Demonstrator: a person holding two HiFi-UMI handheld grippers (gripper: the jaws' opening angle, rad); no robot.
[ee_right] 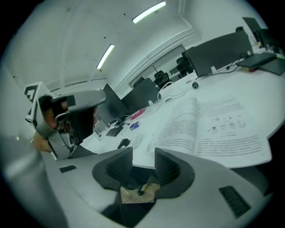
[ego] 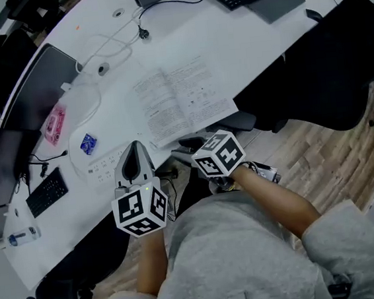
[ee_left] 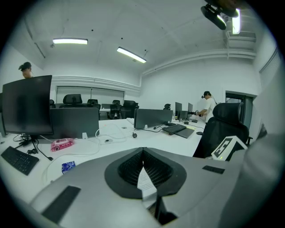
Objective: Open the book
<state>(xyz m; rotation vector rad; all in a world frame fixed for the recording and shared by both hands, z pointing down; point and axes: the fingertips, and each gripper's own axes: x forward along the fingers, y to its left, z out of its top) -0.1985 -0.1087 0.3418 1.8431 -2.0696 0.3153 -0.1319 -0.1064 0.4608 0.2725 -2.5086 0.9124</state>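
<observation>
Two pages of the book [ego: 182, 99] lay flat and face up on the white desk [ego: 249, 46], so the opening looked done to me. Seen from above, its spine ran from about 11 o'clock down to 5 o'clock. The spread stretched wider across, from 8 to 2 o'clock, and its near edge lay close to the desk's rim in front of the person.

The right gripper [ee_right: 143, 156] hung just off that near edge, below the middle of the spread, with the book at 12 o'clock from its tips. Its jaws stood wide apart with nothing between them.

The left gripper [ee_left: 142, 150] sat over the desk near the book's lower left corner, with the book at roughly 1 o'clock from it. Its tips were pressed together, and I could not see them pinching anything. A printed white strip showed in the slit lower down and looked like paper lying beyond.

Of the two, the right was nearer the pages. I judged any further page-turning would fall to it, reaching straight ahead across the near edge.
</observation>
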